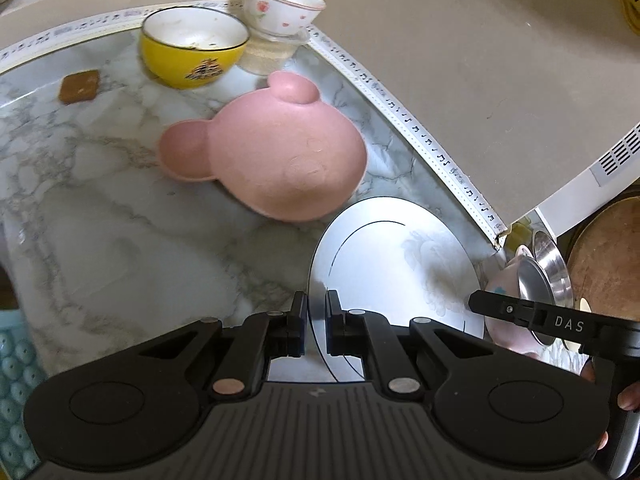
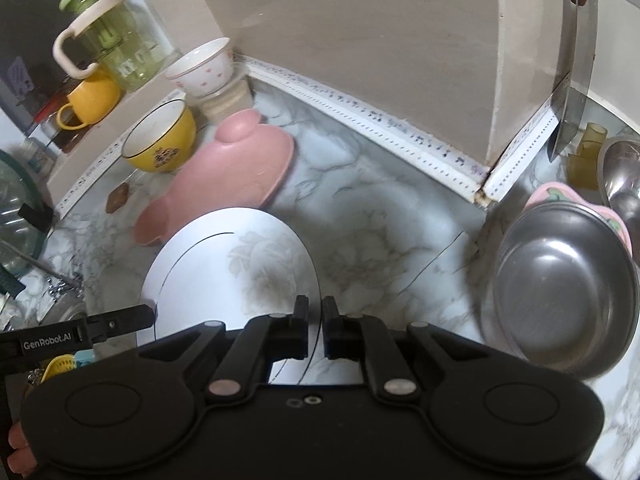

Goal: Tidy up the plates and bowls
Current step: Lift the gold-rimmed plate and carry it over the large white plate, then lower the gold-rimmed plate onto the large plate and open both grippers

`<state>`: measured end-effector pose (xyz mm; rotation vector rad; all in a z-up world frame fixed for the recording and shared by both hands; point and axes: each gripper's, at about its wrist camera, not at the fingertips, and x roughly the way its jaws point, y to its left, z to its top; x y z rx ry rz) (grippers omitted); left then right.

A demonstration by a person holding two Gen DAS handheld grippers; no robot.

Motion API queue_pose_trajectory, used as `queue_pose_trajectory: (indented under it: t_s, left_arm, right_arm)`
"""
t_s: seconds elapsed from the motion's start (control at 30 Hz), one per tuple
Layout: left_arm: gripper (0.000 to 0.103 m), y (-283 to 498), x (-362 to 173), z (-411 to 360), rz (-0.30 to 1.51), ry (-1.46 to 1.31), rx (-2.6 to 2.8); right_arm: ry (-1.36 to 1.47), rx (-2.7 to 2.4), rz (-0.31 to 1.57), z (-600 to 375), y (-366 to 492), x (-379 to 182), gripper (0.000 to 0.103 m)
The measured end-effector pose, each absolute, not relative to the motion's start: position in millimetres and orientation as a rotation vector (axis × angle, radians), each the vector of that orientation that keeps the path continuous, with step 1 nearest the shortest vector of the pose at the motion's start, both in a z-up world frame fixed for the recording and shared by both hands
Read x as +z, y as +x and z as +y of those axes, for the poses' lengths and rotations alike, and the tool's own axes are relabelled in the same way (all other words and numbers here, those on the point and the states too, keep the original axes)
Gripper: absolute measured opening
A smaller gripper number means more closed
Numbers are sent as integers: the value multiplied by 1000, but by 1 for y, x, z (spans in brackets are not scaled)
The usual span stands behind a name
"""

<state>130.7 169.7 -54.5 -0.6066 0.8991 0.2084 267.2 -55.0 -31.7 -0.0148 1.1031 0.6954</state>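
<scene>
A white plate with a grey flower print hangs above the marble counter, held at opposite rims. My left gripper is shut on its left rim. My right gripper is shut on its right rim; its finger shows in the left wrist view. A pink bear-shaped plate lies behind it. A yellow bowl and a white flowered bowl stand at the back.
A steel bowl sits in a pink bowl at the right, also in the left wrist view. A cleaver hangs by the wall corner. A green jar and a yellow mug stand on a ledge.
</scene>
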Motion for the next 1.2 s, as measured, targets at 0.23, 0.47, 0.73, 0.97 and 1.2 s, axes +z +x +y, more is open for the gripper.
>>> queue_pose_trajectory:
  t_s: [0.23,0.47,0.73,0.97,1.2]
  left_arm:
    - [7,99,-59,172,917,-617,221]
    - [7,68,-69,170,942,-628,216]
    - [7,40,-86,168,977,-640,214]
    - [7,26,-99,168,1004,-642,206]
    - [7,21,-105,168,1021,-628,207]
  right_arm:
    - [-15,720,1127,-52,239,-30,8]
    - [-4,738,1148,-57,212,-34,8]
    - [-4,739,1180,-62,181,-47,8]
    - [2,737,1204,-66,162,-56,8]
    - [7,731,1228,-67,154,-66,8]
